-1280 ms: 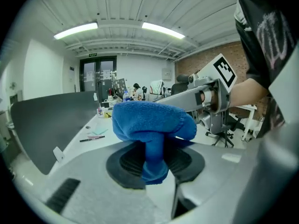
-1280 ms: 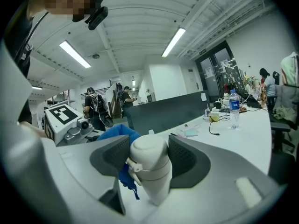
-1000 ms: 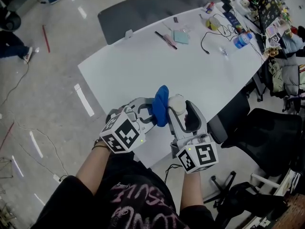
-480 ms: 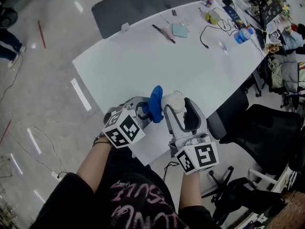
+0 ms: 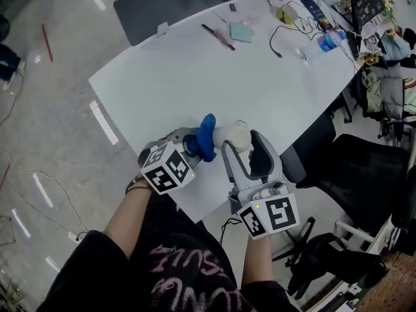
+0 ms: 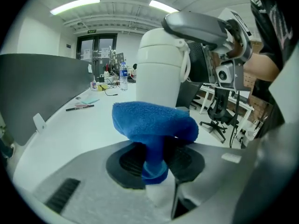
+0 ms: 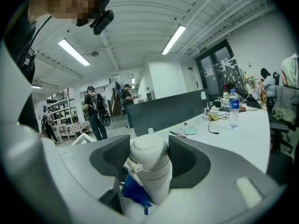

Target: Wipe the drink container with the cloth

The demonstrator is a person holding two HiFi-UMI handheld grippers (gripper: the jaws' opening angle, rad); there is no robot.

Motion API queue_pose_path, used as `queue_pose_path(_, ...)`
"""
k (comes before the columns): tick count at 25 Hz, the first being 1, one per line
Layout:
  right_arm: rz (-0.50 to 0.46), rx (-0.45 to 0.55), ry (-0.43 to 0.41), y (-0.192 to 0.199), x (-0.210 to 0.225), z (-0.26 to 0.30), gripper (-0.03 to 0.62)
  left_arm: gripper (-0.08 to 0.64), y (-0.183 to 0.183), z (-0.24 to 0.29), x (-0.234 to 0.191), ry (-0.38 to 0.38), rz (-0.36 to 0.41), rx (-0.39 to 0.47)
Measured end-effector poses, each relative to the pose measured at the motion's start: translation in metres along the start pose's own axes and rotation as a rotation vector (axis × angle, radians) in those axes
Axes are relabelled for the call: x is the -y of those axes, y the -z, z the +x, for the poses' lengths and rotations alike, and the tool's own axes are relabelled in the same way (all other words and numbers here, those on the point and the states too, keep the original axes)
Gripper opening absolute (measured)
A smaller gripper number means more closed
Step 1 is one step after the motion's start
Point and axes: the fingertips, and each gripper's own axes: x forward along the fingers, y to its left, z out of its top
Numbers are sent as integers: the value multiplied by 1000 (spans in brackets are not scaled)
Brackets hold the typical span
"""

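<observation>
Two loads: your left gripper point(image 5: 194, 145) clenches its fingers on the blue cloth point(image 5: 207, 136), held against the white drink container point(image 5: 235, 134) that your right gripper point(image 5: 240, 143) grasps over the near edge of the desk point(image 5: 227, 77).

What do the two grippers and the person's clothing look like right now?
The left gripper and right gripper are light grey shells with black ribbed pads. Each carries a white cube with black square markers. The person wears a black top with pink lettering.
</observation>
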Motion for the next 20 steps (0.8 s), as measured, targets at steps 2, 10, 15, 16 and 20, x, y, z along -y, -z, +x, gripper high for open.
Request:
queue_pose_path(2,-1,-1,3,1,0,0,265,101,2,1,0,-1,1,-7)
queue_pose_path(10,9,8,3,2,0,0,264,101,-3,-23,-3,-34,-54,52)
queue_pose_path(15,8,14,-7,3,1,-3,265,101,-5,-53,-5,-105,-118,98)
queue_pose_path(16,8,17,-9,4,1,-3,267,101,-7,-60,-5,-123,-126,113)
queue_pose_path(20,10,19,-13,5,-1,-5,268,101,-18,-83,-3,-170,-187,195)
